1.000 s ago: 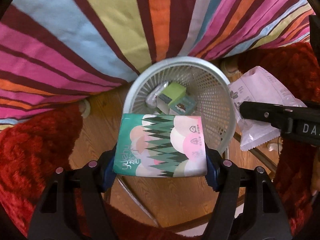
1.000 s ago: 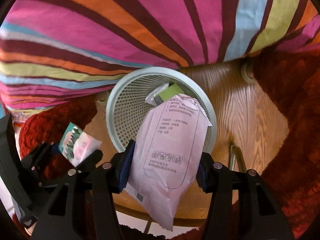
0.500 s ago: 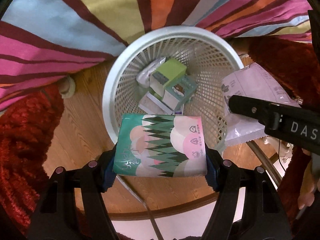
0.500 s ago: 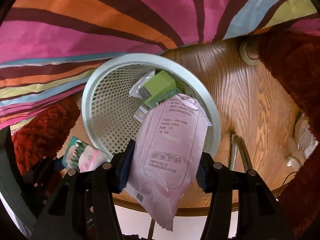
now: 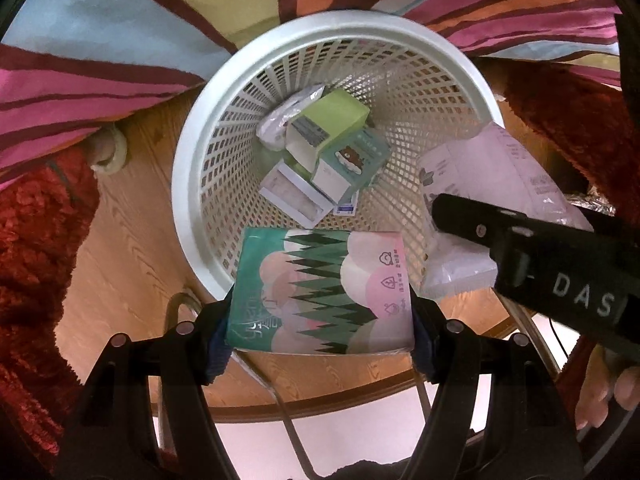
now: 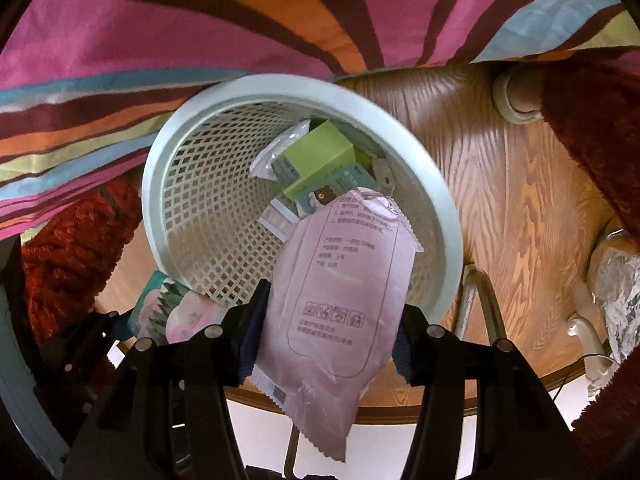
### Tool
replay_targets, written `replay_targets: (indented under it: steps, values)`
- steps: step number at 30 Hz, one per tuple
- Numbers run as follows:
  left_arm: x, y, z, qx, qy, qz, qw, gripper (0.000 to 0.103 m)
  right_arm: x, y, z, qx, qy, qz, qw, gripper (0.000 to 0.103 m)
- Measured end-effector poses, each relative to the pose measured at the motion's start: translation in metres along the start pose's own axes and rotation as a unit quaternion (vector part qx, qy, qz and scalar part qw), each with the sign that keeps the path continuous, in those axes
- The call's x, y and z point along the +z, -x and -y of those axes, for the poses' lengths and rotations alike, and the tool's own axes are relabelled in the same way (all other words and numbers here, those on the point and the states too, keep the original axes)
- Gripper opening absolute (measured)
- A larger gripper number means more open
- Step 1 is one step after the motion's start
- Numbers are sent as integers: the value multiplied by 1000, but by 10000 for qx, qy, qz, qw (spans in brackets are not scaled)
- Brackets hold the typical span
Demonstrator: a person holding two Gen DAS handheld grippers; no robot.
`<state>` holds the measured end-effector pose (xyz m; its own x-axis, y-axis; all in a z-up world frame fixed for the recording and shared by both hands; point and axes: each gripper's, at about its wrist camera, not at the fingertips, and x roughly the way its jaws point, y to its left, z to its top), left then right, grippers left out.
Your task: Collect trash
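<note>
Trash fills both grippers above a white mesh wastebasket standing on a wooden floor below a striped cloth. The left gripper pinches a green and pink tissue pack at the basket's near rim. The right gripper pinches a pale pink pouch, its far end over the basket's opening. Inside the basket lie a lime green box, a teal carton and a clear wrapper. Red shaggy rug lies to the left.
</note>
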<state>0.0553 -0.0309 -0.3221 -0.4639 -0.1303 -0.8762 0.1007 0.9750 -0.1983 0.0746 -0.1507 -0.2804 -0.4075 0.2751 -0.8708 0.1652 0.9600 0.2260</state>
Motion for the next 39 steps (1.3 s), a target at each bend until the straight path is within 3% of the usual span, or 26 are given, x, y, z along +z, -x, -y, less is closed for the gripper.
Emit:
replay_targets:
  steps: [6,8,9,27,34,39]
  values:
    - [0,-10,-2,-162,23,-197,9997,71,-1,-8,-4,110,90,-185,9997,53]
    - [0,-14,-3,-120,59,-275,9995,83,-2,-11,-5,119,79,-243,9996,72]
    - [-1,-14,-4,-113,83,-269,9995,89,-2,-10,-5,108,74,-209,9997,94]
    - [-9,5,-13,-167,341,145,9992,89,-8,8,7,183,-237,131,9995,95]
    - [-24,34,-18,-249,533,631,9963,89,-19,40,2,274,-126,614,9977,95]
    - [-40,65,-16,-107,495,1189,9916,89,-34,72,-8,199,193,1064,9939,95]
